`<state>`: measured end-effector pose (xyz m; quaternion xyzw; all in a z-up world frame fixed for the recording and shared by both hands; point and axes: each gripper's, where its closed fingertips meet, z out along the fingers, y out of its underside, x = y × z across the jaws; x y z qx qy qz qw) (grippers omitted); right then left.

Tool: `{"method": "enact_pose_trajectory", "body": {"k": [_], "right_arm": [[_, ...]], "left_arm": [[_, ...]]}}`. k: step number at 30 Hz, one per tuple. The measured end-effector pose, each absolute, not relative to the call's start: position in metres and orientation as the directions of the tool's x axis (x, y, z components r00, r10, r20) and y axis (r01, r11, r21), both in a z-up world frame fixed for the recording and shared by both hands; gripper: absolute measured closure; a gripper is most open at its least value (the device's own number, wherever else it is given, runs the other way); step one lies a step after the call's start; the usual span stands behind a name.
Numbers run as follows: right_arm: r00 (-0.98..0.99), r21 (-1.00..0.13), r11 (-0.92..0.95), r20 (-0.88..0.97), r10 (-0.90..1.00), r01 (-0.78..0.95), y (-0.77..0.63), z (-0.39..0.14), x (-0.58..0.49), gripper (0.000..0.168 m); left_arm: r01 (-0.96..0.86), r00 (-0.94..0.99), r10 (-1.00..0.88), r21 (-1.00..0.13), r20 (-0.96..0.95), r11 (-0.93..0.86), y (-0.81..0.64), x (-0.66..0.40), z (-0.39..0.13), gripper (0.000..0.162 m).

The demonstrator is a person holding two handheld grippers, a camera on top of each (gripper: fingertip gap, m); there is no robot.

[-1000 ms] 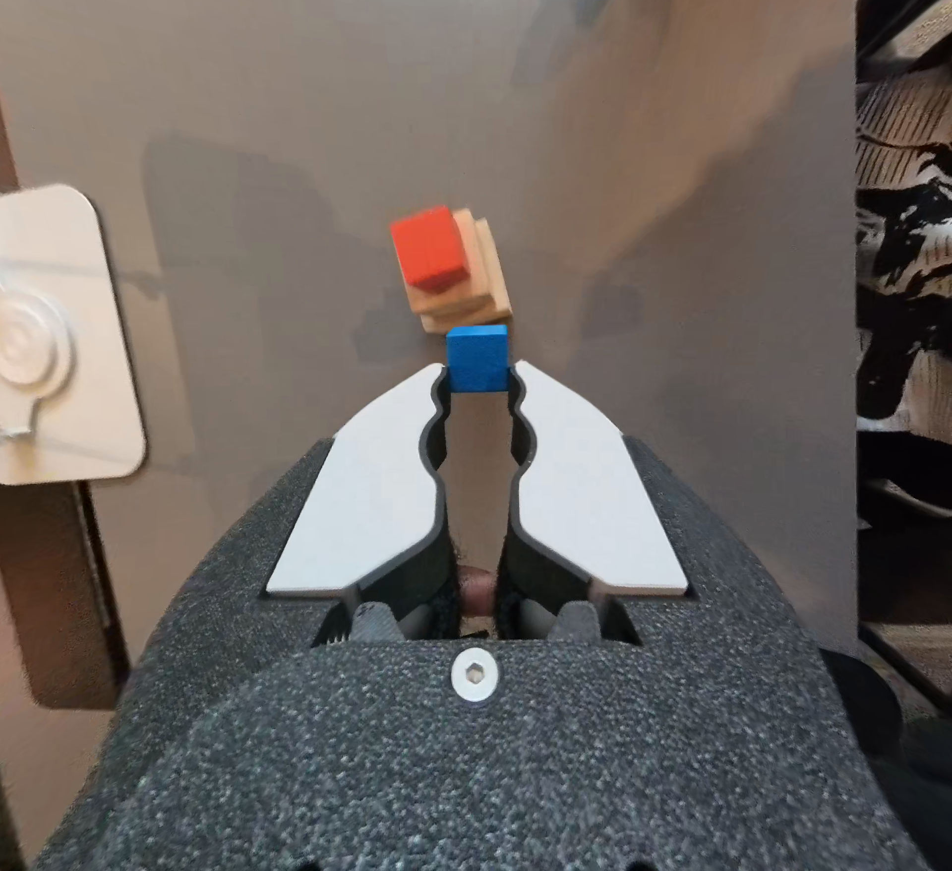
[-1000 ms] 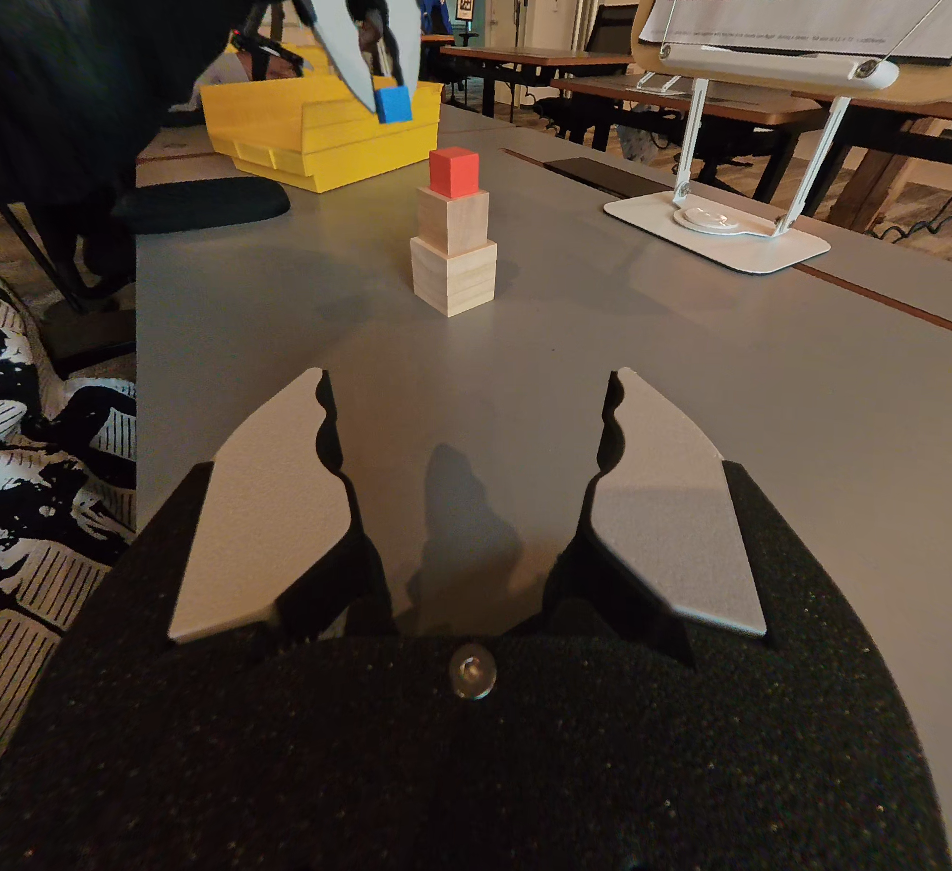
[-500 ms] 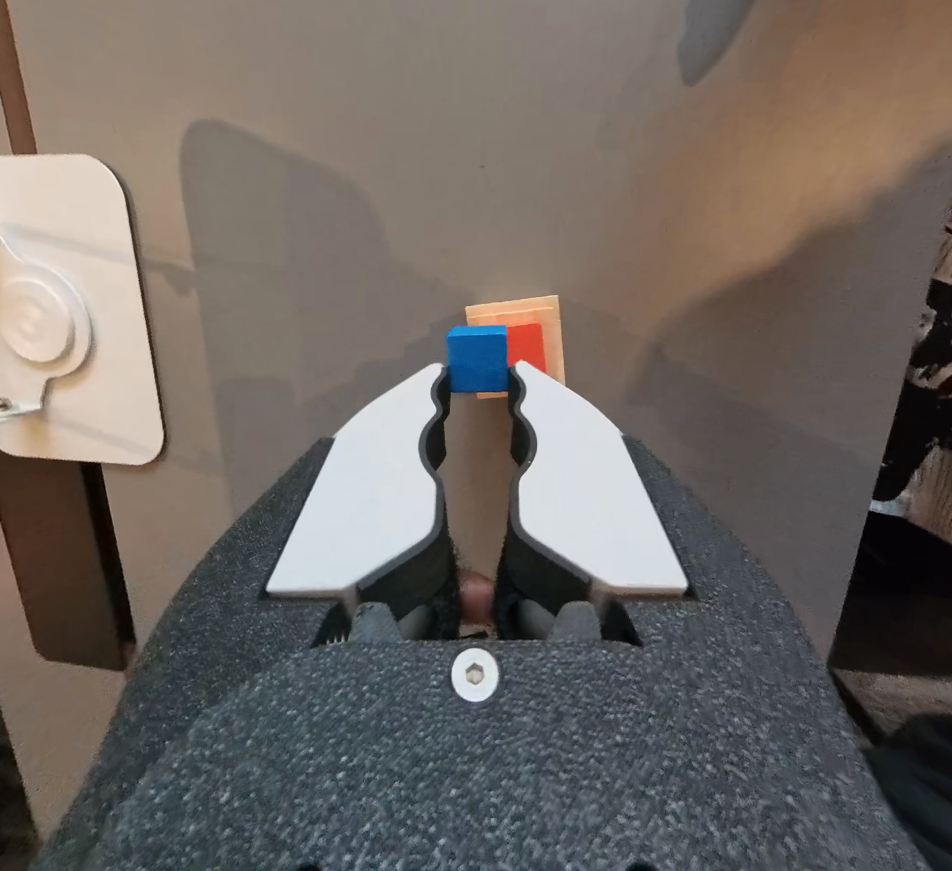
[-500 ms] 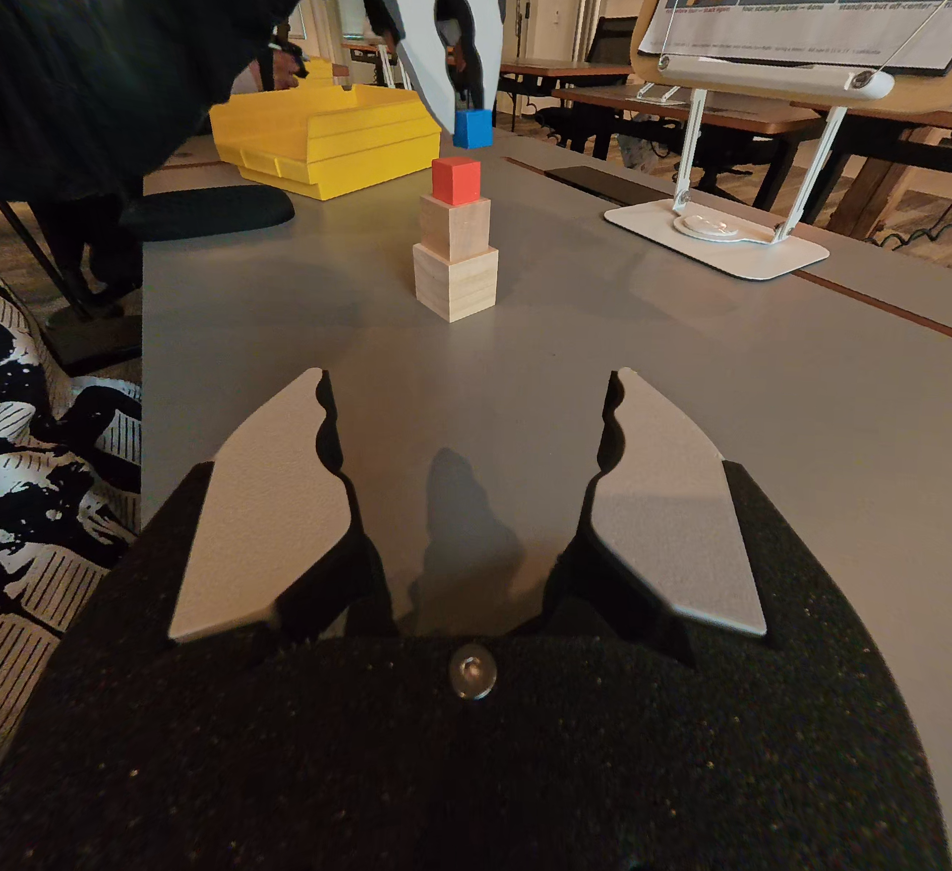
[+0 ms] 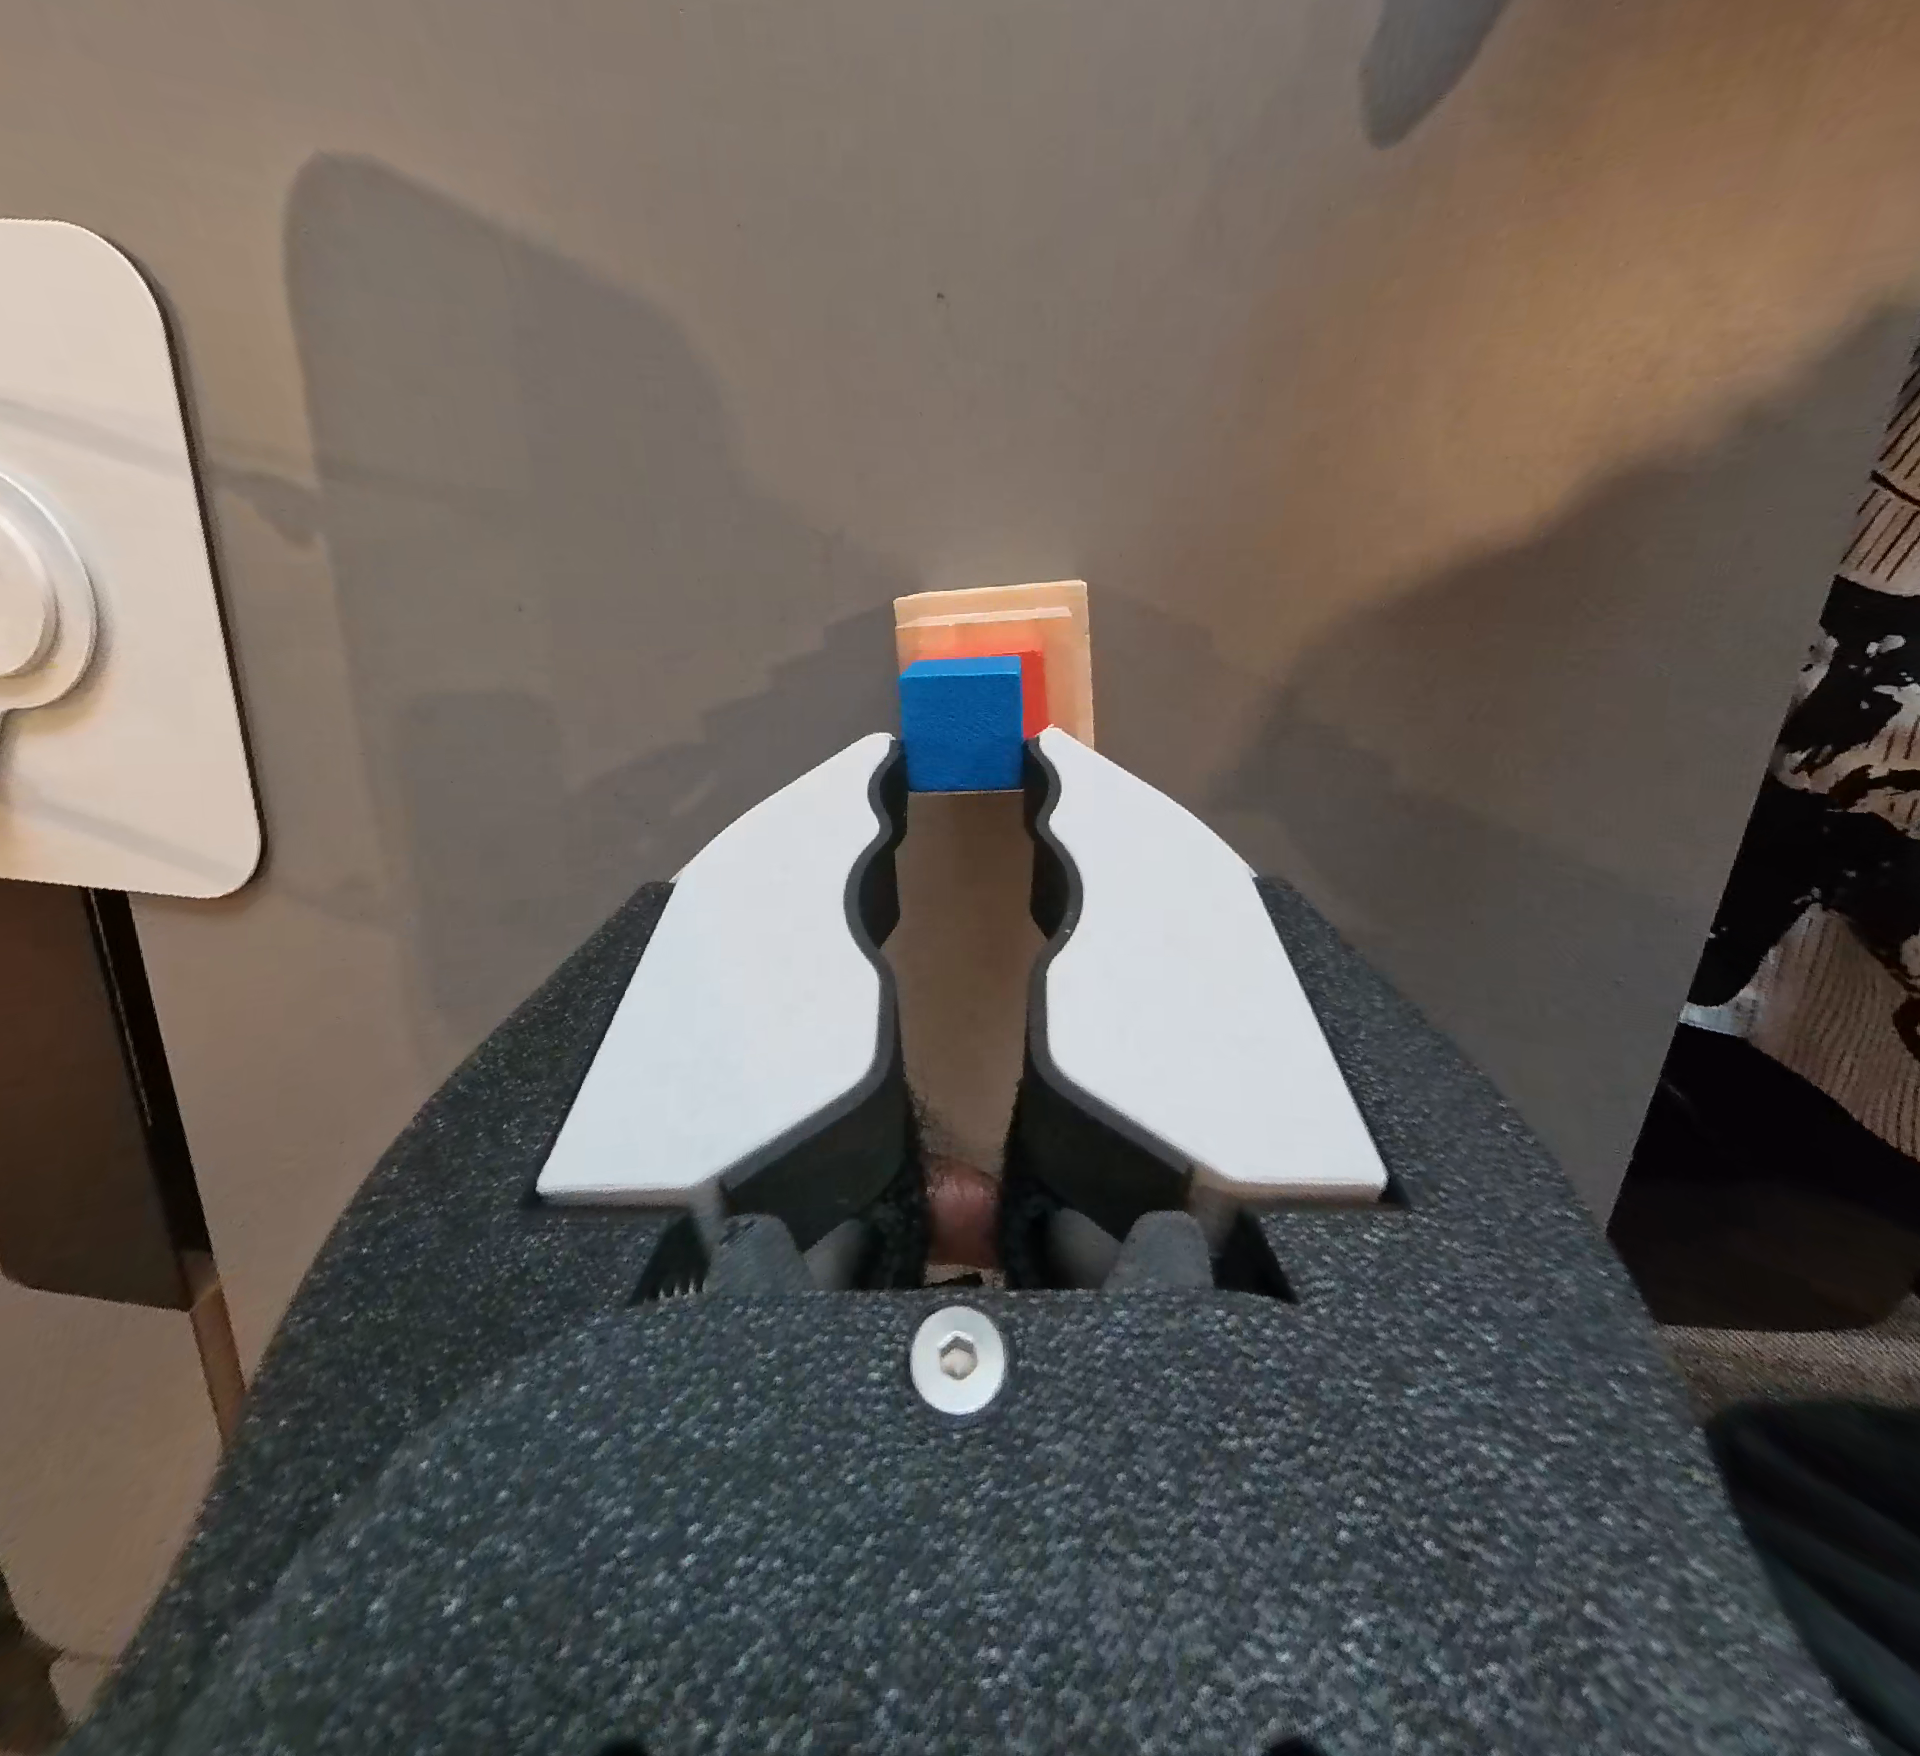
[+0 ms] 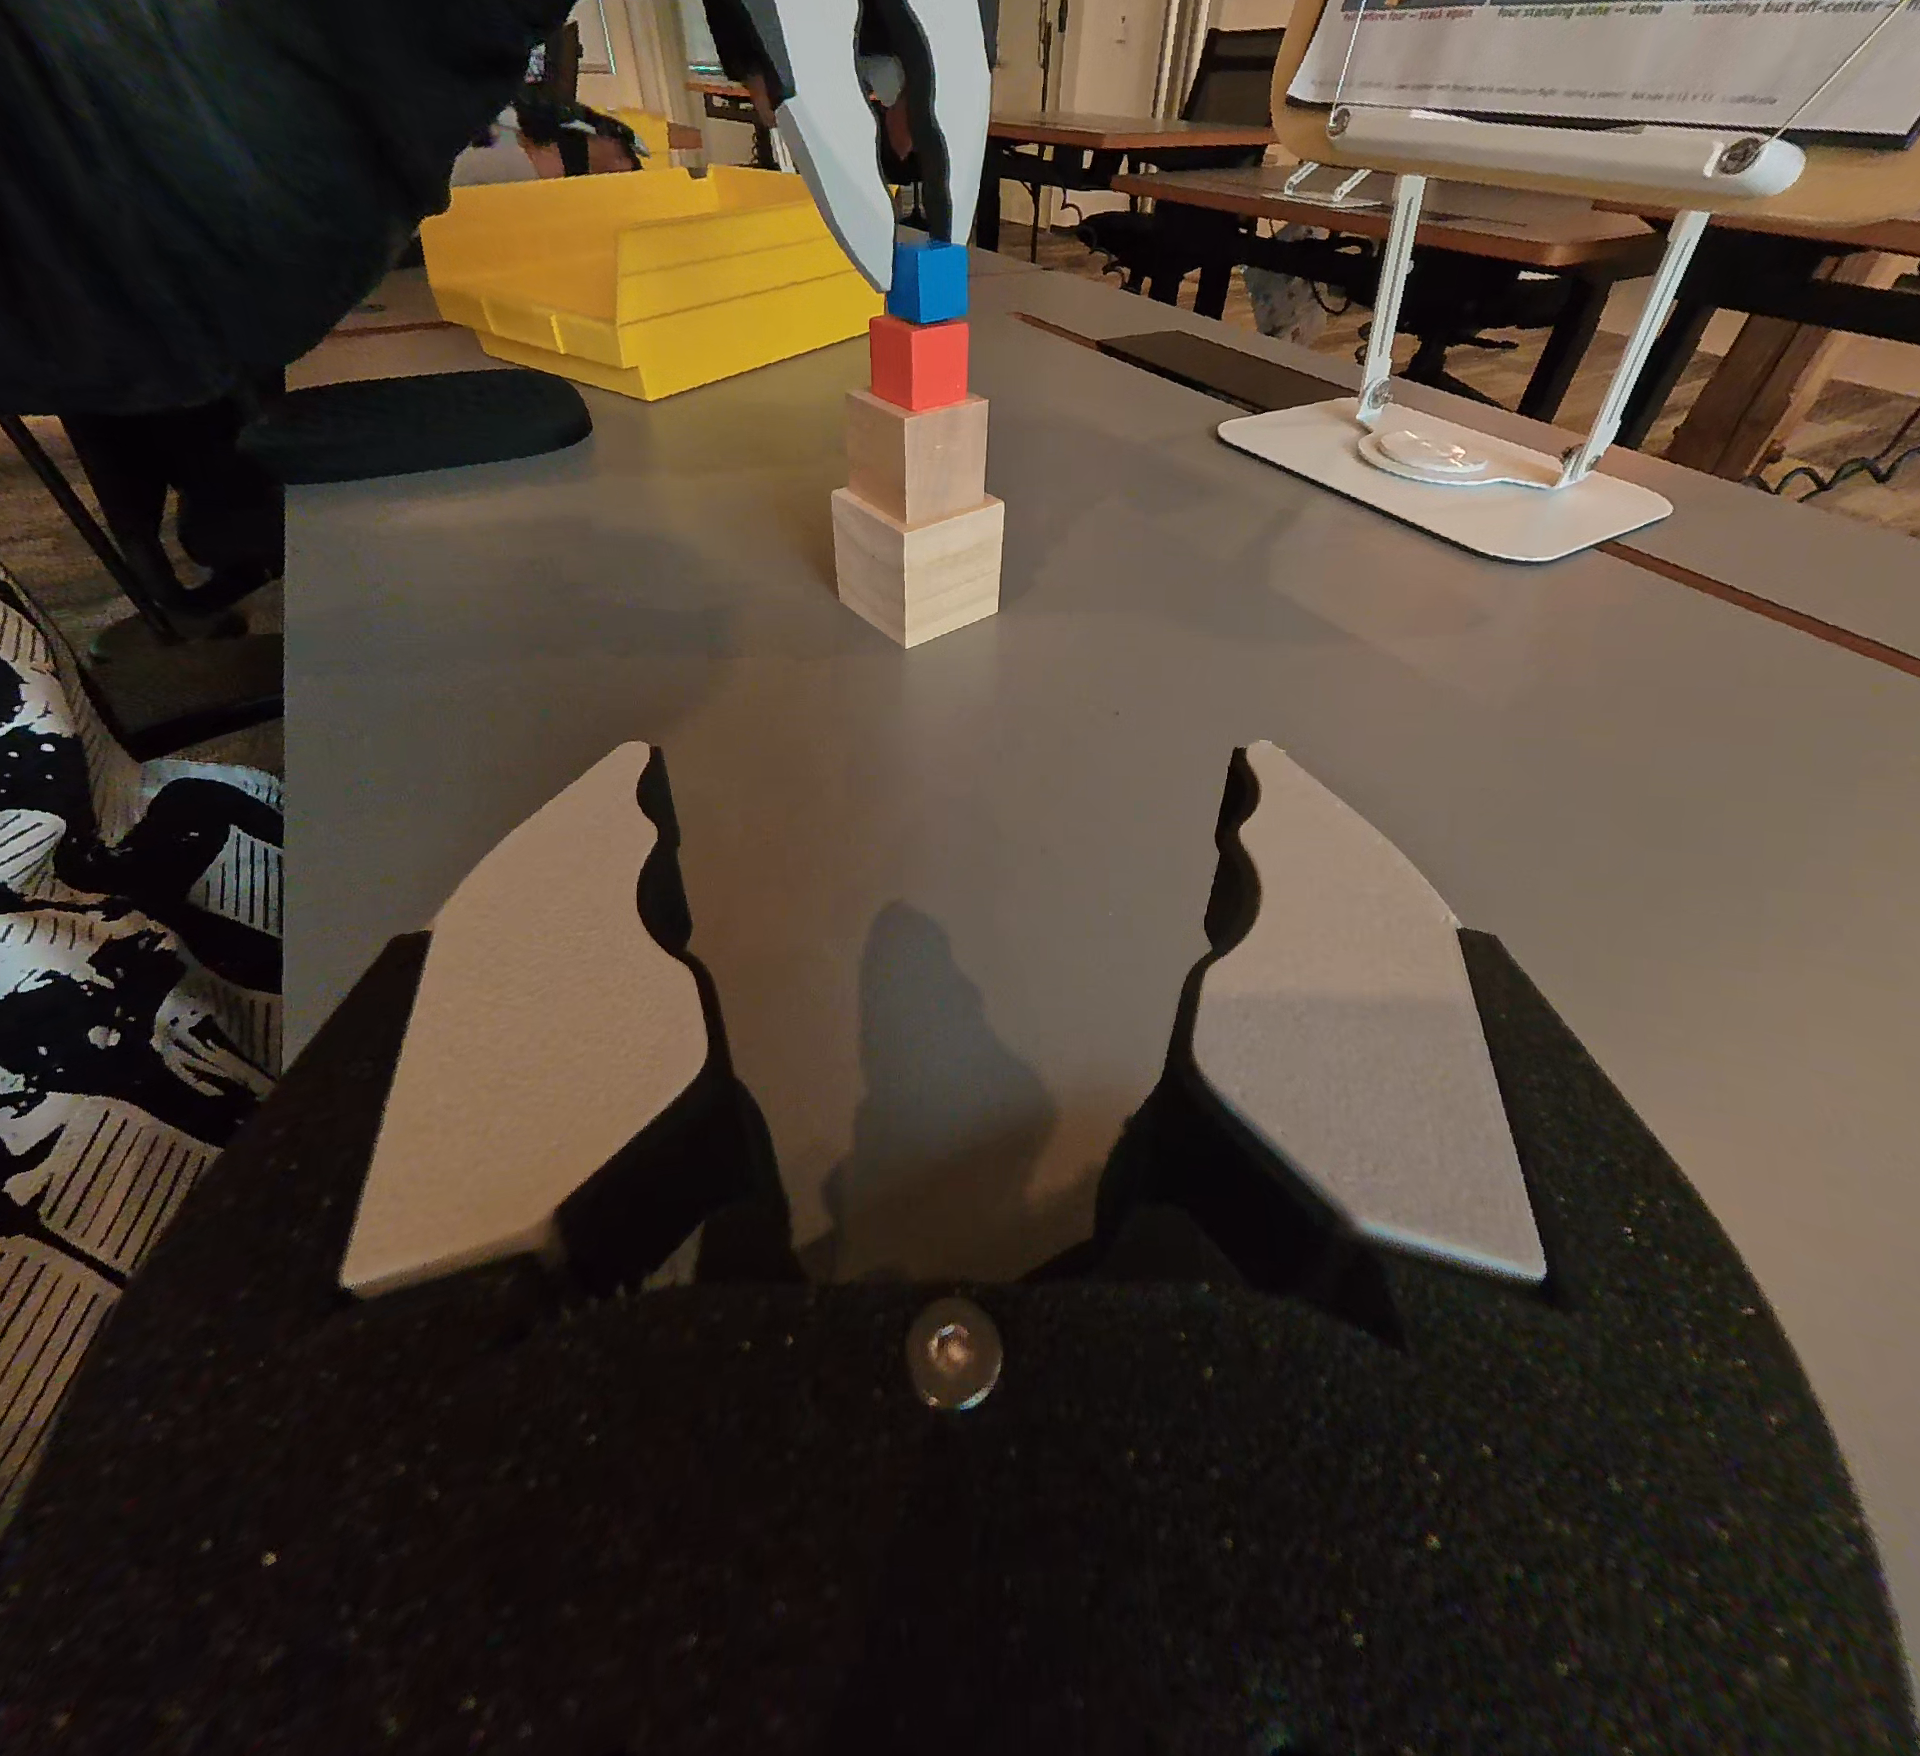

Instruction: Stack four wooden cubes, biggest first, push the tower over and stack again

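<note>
Left wrist view: my left tongs (image 5: 961,740) look straight down, clamped on the blue cube (image 5: 958,721) at the fingertips. Under it the red cube (image 5: 1032,704) peeks out on the right, and the plain wood cubes (image 5: 1070,657) show as a pale border beyond that, so blue sits a bit left of centre over the stack. White stand base (image 5: 114,563) lies at the left edge on the grey worktop (image 5: 935,252). Right wrist view: my right tongs (image 6: 940,776) are spread wide and empty, low over the worktop (image 6: 1351,771), well short of the tower. Tower stands mid-worktop: big wood cube (image 6: 917,568) at the bottom, smaller wood cube (image 6: 916,456) on it, red cube (image 6: 920,361) third. Blue cube (image 6: 928,281) is at or just on top of red, still pinched by the left tongs (image 6: 928,246); can't tell if it fully rests. Yellow bin (image 6: 665,272) behind, white stand (image 6: 1444,470) to the right. Step, I judge: placing the fourth, smallest cube to finish a stack. Next calls for a small nudge to centre blue over red, settling it flat, then spreading the left tongs gently and lifting straight up so nothing drags sideways. Right tongs idle.
</note>
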<state>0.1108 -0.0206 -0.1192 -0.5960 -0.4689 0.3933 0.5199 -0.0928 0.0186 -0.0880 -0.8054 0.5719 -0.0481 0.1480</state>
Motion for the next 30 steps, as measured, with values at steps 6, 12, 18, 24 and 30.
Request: {"method": "enact_pose_trajectory", "body": {"k": [6,12,18,24,30], "right_arm": [[0.25,-0.988,-0.018,0.021,0.968,0.152,-0.021,-0.119,0.111,0.069],[0.25,-0.988,-0.017,0.022,0.968,0.153,-0.021,-0.119,0.111,0.069],[0.251,-0.988,-0.018,0.022,0.968,0.153,-0.021,-0.12,0.111,0.069],[0.251,-0.988,-0.016,0.023,0.968,0.153,-0.021,-0.12,0.111,0.069],[0.253,-0.988,-0.017,0.023,0.967,0.153,-0.021,-0.12,0.111,0.068]], "left_arm": [[-0.908,0.342,-0.937,-0.283,-0.074,-0.309,0.016,-0.095,-0.089,0.141],[-0.907,0.339,-0.938,-0.29,-0.075,-0.304,0.015,-0.095,-0.09,0.129],[-0.904,0.344,-0.935,-0.299,-0.082,-0.307,0.016,-0.097,-0.088,0.119],[-0.88,0.382,-0.916,-0.35,-0.119,-0.322,0.018,-0.101,-0.076,0.079],[-0.765,0.485,-0.854,-0.566,-0.188,-0.309,0.012,-0.11,-0.06,0.05]]}}
